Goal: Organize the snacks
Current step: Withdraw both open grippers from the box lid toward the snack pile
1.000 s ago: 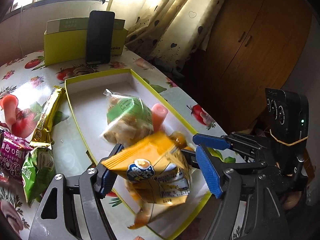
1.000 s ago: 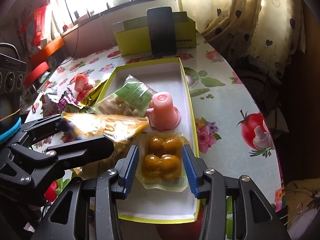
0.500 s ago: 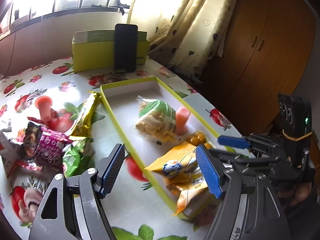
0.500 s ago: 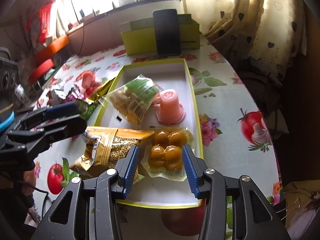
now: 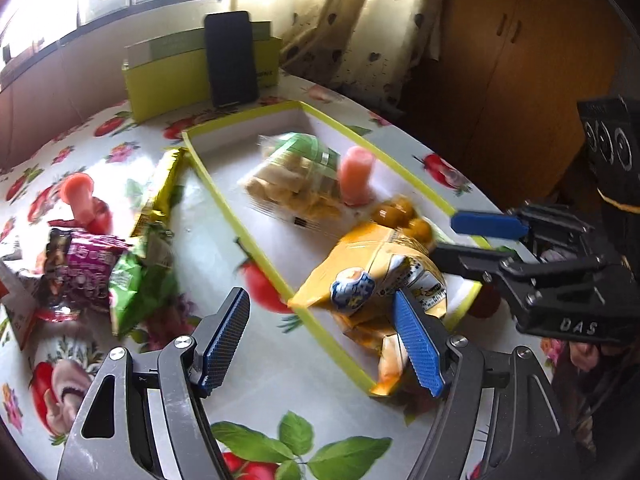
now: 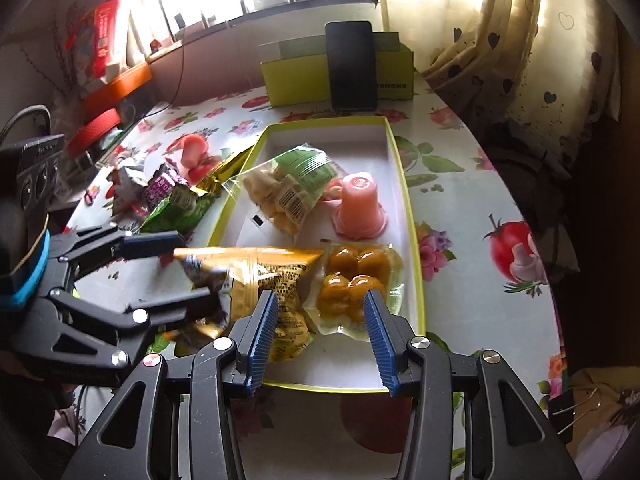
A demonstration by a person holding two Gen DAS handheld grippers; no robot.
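Note:
A white box with a yellow rim [image 5: 248, 236] [image 6: 413, 240] holds a clear bag of biscuits [image 5: 296, 176] [image 6: 286, 190], an upturned pink jelly cup [image 5: 354, 176] [image 6: 360, 208] and a pack of orange balls [image 5: 400, 212] [image 6: 352, 280]. A yellow snack bag [image 5: 372, 276] [image 6: 276, 284] lies over the box's near left rim. My left gripper [image 5: 320, 340] [image 6: 176, 276] stands open, its right finger beside that bag. Open too, my right gripper [image 6: 320, 320] [image 5: 476, 240] hovers over the orange pack without pressing on it.
Loose snacks lie left of the box: a purple pack [image 5: 88, 264], a green pack [image 5: 136, 280], a gold bar [image 5: 164, 188], a second pink cup [image 5: 80, 196]. A phone [image 6: 352, 64] leans on a green carton behind. The round table's edge runs close on the right.
My left gripper held the yellow bag above the box, then opened and let it drop onto the box's near corner. It swung left afterwards. The right gripper barely moved.

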